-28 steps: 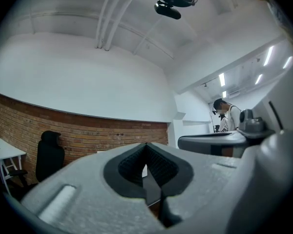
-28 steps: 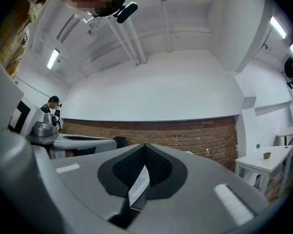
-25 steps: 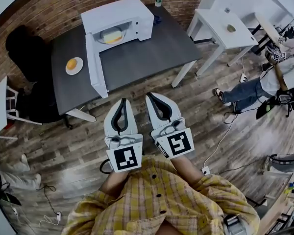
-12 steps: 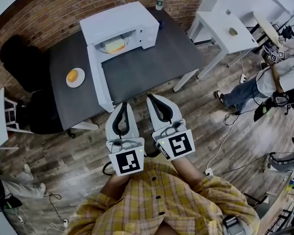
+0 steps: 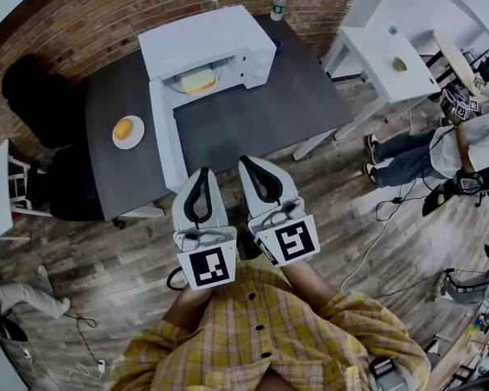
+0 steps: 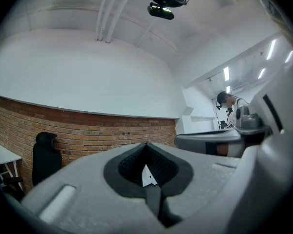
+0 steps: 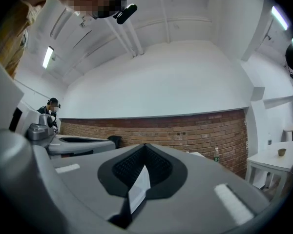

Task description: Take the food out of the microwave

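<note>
Nearly there, both tools empty

Left tool (image 5: 203,172) and right tool (image 5: 245,163) are clenched on nothing, side by side just off the counter's (image 5: 261,112) near edge, too far out to need opening yet, I'd say. Beyond, the microwave (image 5: 208,43) stands open at the far edge with the food (image 5: 197,80) inside.

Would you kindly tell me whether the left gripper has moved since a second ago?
Yes. The left gripper has advanced toward the dark table: its tip now sits beside the open microwave door at its end, where bare floor separated them before.
</note>
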Tool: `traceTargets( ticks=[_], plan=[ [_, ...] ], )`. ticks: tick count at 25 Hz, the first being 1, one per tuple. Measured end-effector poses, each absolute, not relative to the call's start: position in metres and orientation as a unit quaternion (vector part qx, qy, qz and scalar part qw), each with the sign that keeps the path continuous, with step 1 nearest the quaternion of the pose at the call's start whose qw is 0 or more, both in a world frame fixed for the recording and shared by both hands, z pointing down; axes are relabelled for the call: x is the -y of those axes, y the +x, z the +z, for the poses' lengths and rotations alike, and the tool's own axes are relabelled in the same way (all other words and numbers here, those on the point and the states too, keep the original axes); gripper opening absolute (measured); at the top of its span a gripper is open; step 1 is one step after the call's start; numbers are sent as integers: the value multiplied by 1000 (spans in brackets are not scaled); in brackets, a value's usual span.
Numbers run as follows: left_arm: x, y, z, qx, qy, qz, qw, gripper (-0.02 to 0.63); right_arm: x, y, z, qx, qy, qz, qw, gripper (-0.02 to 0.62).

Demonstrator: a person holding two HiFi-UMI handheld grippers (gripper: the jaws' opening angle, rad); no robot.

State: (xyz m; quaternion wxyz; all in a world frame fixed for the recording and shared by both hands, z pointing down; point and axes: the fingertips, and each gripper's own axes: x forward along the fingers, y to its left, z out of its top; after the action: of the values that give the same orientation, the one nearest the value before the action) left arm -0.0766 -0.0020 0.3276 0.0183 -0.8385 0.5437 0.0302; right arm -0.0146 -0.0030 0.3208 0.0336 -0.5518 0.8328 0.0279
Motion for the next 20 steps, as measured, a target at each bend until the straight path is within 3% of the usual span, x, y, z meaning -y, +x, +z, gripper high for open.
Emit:
traceTargets(
  ticks=[20],
  plan=[
    [133,-7,327,-589,-807,19,32,0,138,52,322,-865,-498,22,56,3]
  ],
)
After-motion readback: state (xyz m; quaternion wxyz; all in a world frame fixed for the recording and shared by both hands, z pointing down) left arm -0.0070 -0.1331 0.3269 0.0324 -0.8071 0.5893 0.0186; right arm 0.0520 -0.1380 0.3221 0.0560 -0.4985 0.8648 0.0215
